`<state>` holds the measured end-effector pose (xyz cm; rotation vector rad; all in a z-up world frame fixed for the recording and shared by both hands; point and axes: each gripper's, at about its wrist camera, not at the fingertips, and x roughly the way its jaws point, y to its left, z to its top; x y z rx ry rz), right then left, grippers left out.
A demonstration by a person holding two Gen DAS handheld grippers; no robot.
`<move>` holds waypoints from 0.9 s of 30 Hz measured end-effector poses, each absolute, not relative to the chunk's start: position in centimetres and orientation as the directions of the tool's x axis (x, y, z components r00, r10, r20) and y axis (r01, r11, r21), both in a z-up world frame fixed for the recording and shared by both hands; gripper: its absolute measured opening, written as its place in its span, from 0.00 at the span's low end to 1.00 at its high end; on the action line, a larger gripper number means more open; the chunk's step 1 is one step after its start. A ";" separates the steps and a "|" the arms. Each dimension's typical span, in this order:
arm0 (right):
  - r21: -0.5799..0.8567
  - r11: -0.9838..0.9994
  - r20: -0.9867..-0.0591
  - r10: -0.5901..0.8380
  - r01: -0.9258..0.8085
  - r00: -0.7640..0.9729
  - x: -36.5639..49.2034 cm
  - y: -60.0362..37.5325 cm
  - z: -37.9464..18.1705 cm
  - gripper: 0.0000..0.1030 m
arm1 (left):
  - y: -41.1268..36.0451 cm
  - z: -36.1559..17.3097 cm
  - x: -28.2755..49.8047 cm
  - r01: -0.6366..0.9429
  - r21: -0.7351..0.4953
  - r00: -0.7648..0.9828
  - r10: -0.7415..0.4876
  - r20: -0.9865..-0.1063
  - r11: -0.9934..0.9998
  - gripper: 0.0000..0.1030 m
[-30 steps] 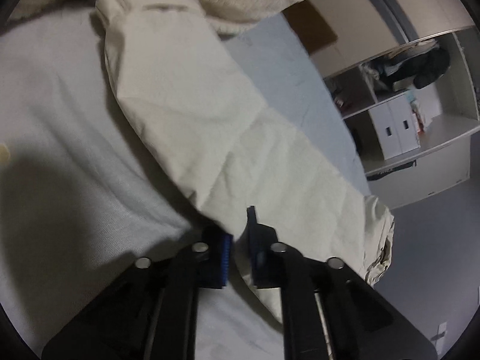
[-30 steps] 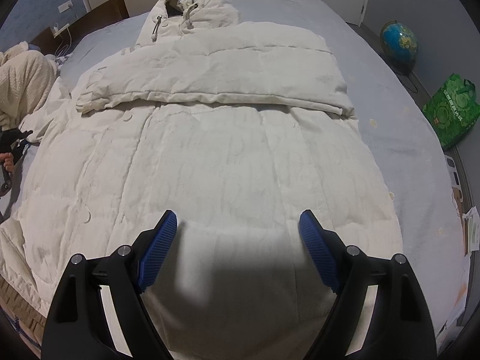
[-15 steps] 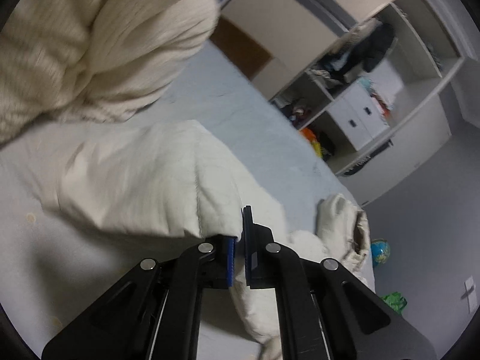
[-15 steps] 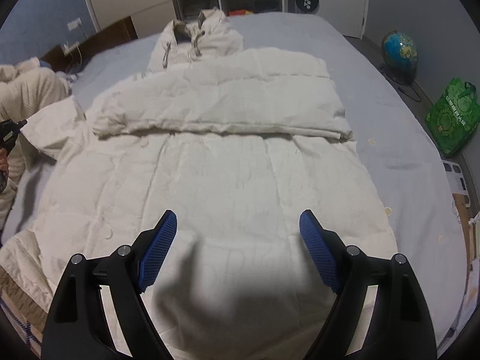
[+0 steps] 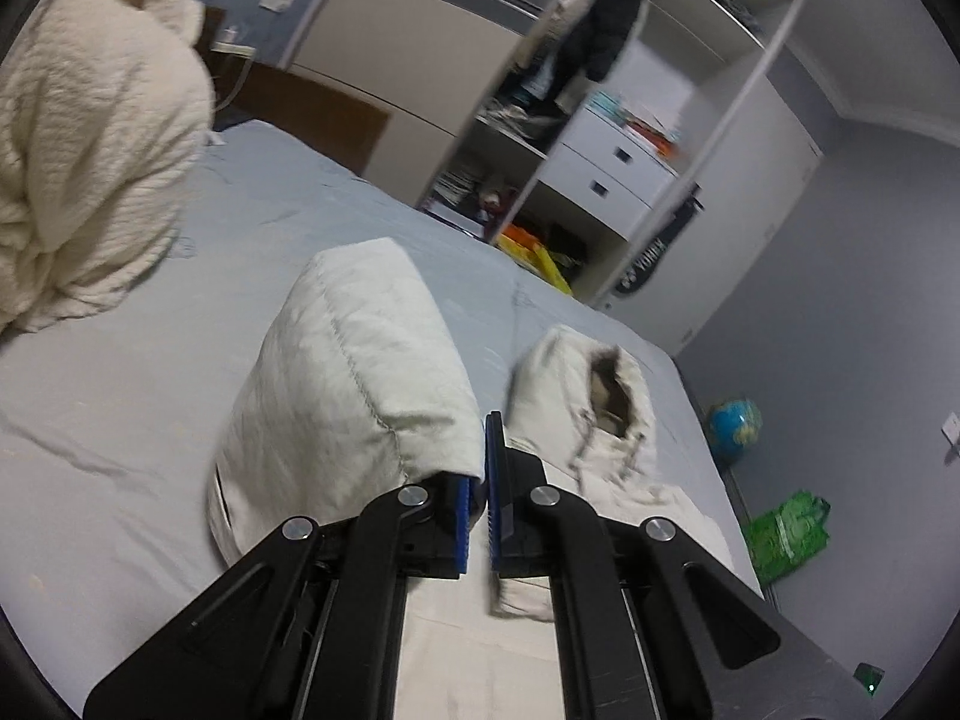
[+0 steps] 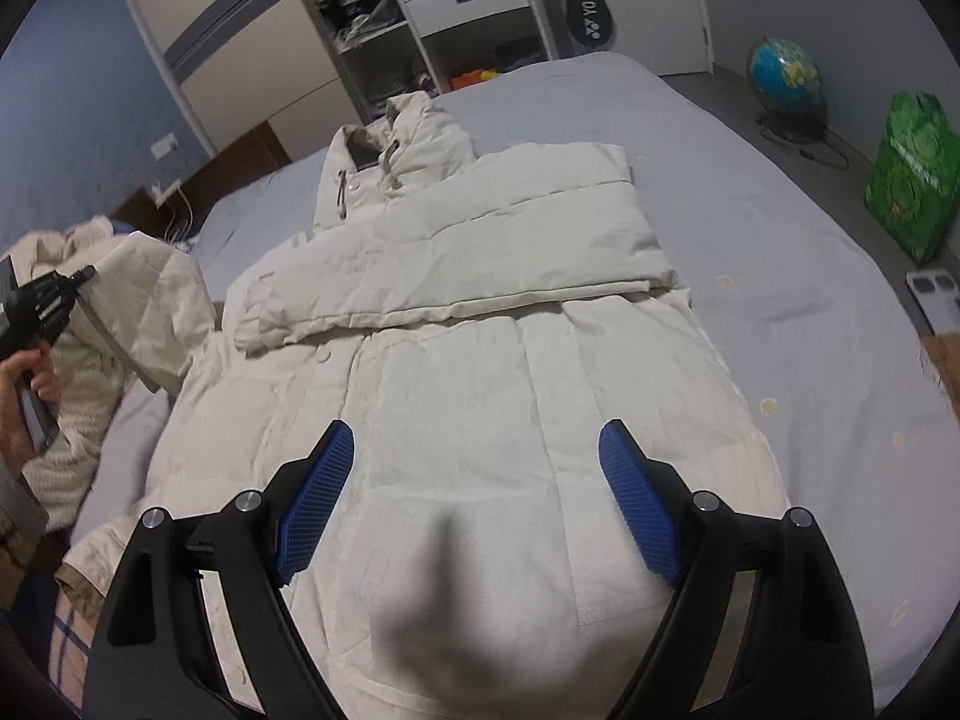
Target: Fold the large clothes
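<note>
A cream puffer jacket (image 6: pixel 480 372) lies face up on the grey bed (image 6: pixel 780 276), hood (image 6: pixel 390 150) at the far end. One sleeve (image 6: pixel 456 252) is folded across the chest. My left gripper (image 5: pixel 483 480) is shut on the other sleeve (image 5: pixel 354 384) and holds it lifted above the bed; the hood (image 5: pixel 594 396) shows just beyond it. In the right wrist view this lifted sleeve (image 6: pixel 150 300) and the left gripper (image 6: pixel 90 273) are at the far left. My right gripper (image 6: pixel 474 504) is open and empty above the jacket's lower body.
A cream knit blanket (image 5: pixel 78 162) is heaped at the bed's left side. An open wardrobe with white drawers (image 5: pixel 606 168) stands beyond the bed. A globe (image 6: pixel 786 78) and a green bag (image 6: pixel 912 180) stand on the floor at the right.
My left gripper has lifted the sleeve off the bed and swung it toward the jacket's body. My right gripper stays open and has drawn back slightly over the hem.
</note>
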<state>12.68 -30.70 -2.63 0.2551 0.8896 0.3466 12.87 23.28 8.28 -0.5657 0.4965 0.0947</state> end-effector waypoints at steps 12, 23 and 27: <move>0.379 0.908 -0.701 0.409 -0.182 0.584 12.5 -31.0 -2.8 0.78 | 13.7 5.7 17.5 -0.123 -0.438 0.824 -0.154 -0.545 0.891 0.04; 0.389 0.904 -0.710 0.416 -0.176 0.569 12.8 -31.0 -3.2 0.78 | 7.4 -0.7 20.0 -0.098 -0.401 0.718 -0.214 -0.662 0.911 0.06; 0.382 0.907 -0.714 0.411 -0.178 0.566 12.7 -30.9 -3.2 0.78 | 6.1 -3.6 20.9 -0.108 -0.416 0.650 -0.252 -0.717 0.903 0.17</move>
